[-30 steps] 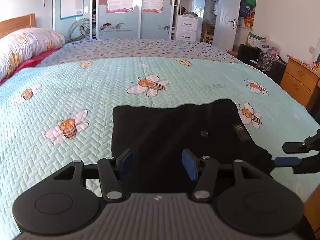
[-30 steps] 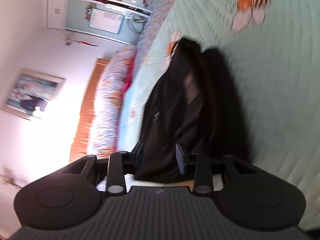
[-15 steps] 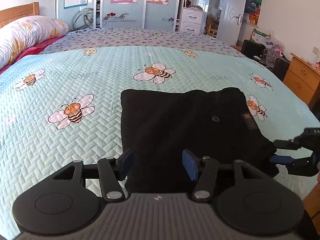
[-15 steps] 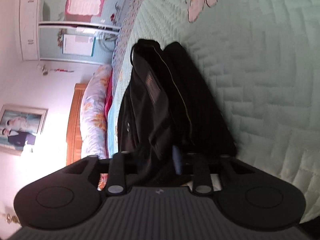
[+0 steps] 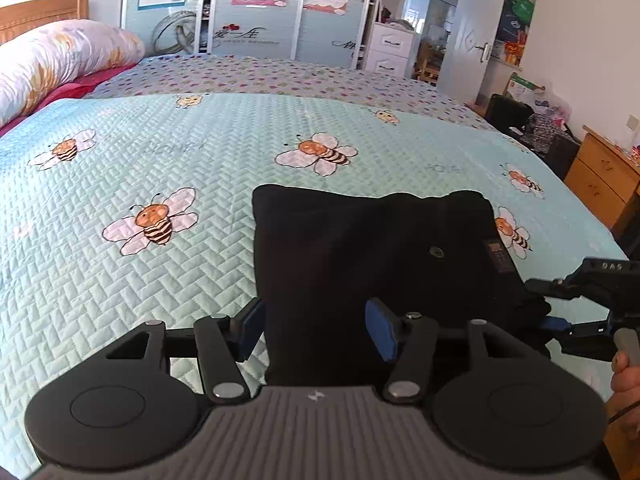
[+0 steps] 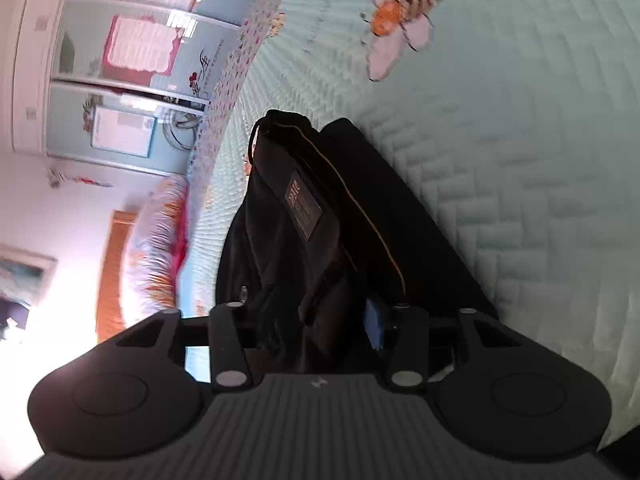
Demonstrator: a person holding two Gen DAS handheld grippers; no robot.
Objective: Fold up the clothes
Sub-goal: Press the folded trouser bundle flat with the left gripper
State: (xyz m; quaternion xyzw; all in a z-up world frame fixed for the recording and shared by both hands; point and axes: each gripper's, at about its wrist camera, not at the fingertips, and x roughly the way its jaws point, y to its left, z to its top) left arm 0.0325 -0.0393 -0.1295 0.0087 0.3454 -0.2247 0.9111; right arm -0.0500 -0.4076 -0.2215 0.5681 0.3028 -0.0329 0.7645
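A black folded garment [image 5: 372, 248] lies flat on the bee-patterned quilt [image 5: 160, 160]. My left gripper [image 5: 316, 326] hovers open over the garment's near edge, its blue pads [image 5: 382, 328] apart with nothing pinched between them. My right gripper [image 5: 546, 304] sits at the garment's right edge, one finger above the cloth and one below. In the right wrist view the garment [image 6: 304, 208] shows its label and orange seam, and a bunch of it lies between the right gripper's [image 6: 316, 320] jaws. Those jaws are opening. One blue pad [image 6: 374, 324] shows bare beside the cloth; the other is hidden.
A flowered pillow [image 5: 52, 60] and wooden headboard [image 5: 44, 10] stand at the far left. Wardrobe doors [image 5: 256, 12] line the back wall. A wooden cabinet [image 5: 604, 176] and dark bags [image 5: 532, 124] stand off the bed's right side. A hand [image 5: 624, 372] holds the right gripper.
My right gripper has rolled and pushed in against the garment's side, so cloth now bunches between its jaws. My left gripper has shifted a little along the near edge.
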